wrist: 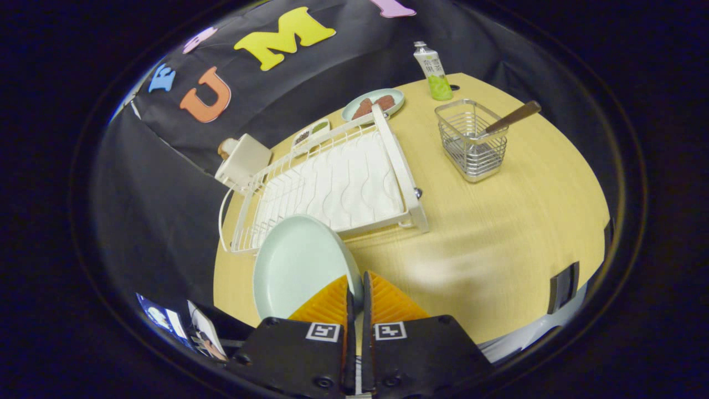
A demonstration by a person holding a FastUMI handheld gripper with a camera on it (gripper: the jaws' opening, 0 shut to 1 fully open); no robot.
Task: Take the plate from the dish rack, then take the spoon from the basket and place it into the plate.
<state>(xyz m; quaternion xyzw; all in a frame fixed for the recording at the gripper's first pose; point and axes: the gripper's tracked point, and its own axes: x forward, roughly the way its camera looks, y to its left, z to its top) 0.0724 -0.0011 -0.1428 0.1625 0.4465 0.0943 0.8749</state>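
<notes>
- The bench point(498, 221), a light wood-grain top, is seen carrying all the things below.
- The dish rack point(338, 183), white with a ribbed tray and wire rails, is seen lying near the middle of the bench, well beyond the fingers.
- The plate point(296, 266), pale green and tilted on edge, is held clear of the rack; its upper rim overlaps the rack's near corner in the view.
- The hand-held gripper point(356, 296) is seen clamped on the plate's rim, its two fingers drawn nearly together with the rim pinched between them.
- The basket point(472, 141), a small square wire one, is seen standing upright on the bench beside the rack and apart from it.
- A second plate point(374, 103) with brown pieces on it is seen past the rack's far end.
- A small white box point(243, 159) is seen at the rack's far corner.
- A green and white tube point(433, 72) is seen standing upright beyond the basket.
- The spoon point(512, 118) is seen leaning in the basket, its brown handle sticking out over the rim.
</notes>
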